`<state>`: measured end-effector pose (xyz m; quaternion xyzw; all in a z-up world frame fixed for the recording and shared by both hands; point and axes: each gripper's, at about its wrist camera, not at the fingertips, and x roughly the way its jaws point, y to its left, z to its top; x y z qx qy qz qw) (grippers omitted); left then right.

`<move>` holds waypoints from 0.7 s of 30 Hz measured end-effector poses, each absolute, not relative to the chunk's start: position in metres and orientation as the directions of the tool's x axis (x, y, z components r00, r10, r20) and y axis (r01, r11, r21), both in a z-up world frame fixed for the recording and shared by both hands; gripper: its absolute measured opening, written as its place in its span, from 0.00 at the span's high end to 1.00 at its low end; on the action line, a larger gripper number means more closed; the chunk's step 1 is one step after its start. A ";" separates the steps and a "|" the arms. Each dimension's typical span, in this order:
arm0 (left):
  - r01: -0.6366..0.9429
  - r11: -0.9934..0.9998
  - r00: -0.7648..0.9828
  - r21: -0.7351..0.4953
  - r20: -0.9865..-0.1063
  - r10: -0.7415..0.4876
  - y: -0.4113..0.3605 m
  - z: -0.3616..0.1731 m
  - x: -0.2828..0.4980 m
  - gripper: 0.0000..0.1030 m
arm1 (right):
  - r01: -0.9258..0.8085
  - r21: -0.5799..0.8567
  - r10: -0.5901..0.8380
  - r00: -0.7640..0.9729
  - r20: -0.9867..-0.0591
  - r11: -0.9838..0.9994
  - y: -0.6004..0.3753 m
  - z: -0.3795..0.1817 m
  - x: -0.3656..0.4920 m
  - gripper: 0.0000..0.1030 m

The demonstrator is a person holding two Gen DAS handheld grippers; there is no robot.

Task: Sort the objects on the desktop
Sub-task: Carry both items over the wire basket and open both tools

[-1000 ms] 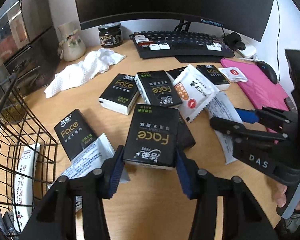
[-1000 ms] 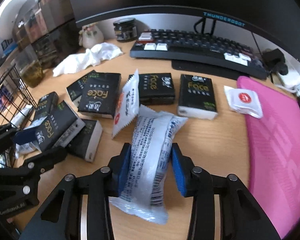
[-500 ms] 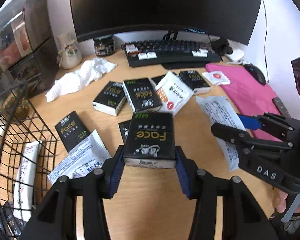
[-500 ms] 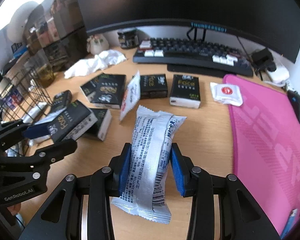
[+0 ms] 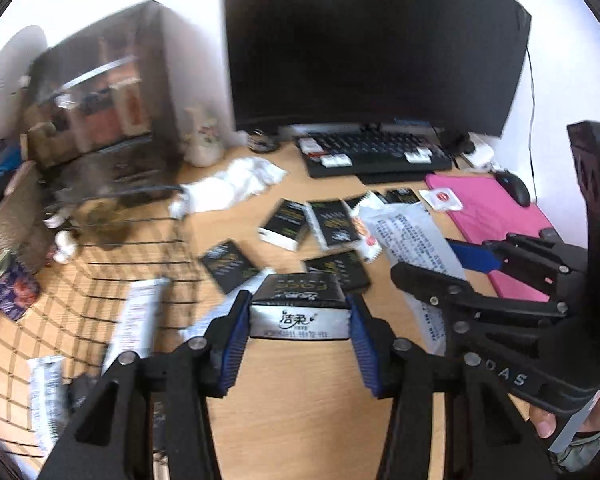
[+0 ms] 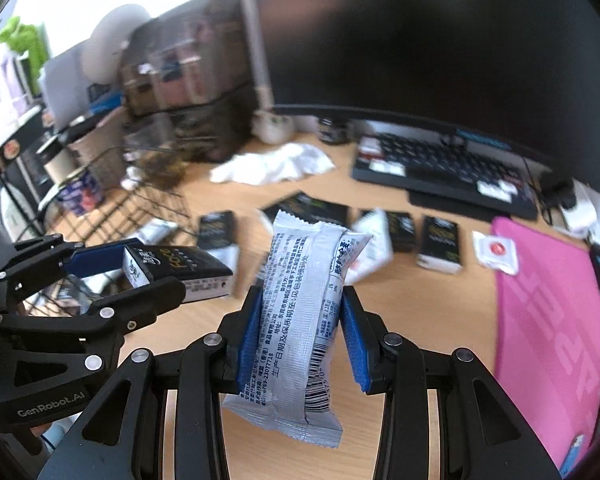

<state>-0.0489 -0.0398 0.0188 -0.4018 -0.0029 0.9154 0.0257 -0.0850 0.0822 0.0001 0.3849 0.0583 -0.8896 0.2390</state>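
1. I had the left gripper (image 5: 299, 314) clamped on a black tissue pack (image 5: 299, 304), fingers (image 5: 233, 344) pressing both short sides, pack lifted clear of the worktop (image 5: 300, 400).
2. My right gripper (image 6: 298, 326) was closed on a silver snack pouch (image 6: 300, 320), held upright off the worktop and pinched mid-length.
3. Both loads were in the air just beside the wire basket (image 5: 100, 280) on the left; neither was dropped in yet.
4. Done so far, by my read: the basket already held some white wrapped packets (image 5: 136, 320), though blur hid exactly what.
5. Left to do: several black packs (image 5: 286, 224), a white sachet (image 6: 496, 250) near the pink mat (image 6: 552, 320), and a crumpled white cloth (image 5: 232, 184) lay loose on the worktop. I judged the sort well under halfway.
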 end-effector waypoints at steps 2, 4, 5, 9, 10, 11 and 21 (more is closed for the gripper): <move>-0.014 -1.000 -0.696 -0.023 -0.718 0.026 -0.056 0.030 -0.040 0.49 | 0.499 0.079 -0.404 -0.588 -0.701 -0.863 0.067 0.008 -0.081 0.63; 0.020 -0.999 -0.711 -0.025 -0.703 0.003 -0.073 0.039 -0.031 0.49 | 0.530 0.079 -0.430 -0.582 -0.690 -0.844 0.049 0.016 -0.077 0.63; 0.042 -0.999 -0.718 -0.027 -0.696 -0.012 -0.085 0.043 -0.025 0.49 | 0.553 0.080 -0.448 -0.573 -0.686 -0.829 0.035 0.020 -0.075 0.63; 0.031 -0.984 -0.719 -0.178 -0.688 0.102 -0.126 0.052 -0.003 0.49 | 0.620 0.076 -0.498 -0.546 -0.674 -0.781 -0.006 0.030 -0.065 0.63; 0.062 -0.986 -0.727 -0.155 -0.684 0.062 -0.130 0.055 0.003 0.49 | 0.629 0.068 -0.503 -0.547 -0.670 -0.774 -0.015 0.033 -0.061 0.62; 0.095 -0.989 -0.744 -0.112 -0.668 0.004 -0.134 0.061 0.011 0.49 | 0.651 0.071 -0.523 -0.534 -0.664 -0.756 -0.027 0.035 -0.057 0.62; 0.265 -0.961 -0.720 -0.072 -0.678 -0.148 -0.210 0.044 0.042 0.49 | 0.728 0.072 -0.573 -0.470 -0.671 -0.681 -0.100 0.037 -0.037 0.62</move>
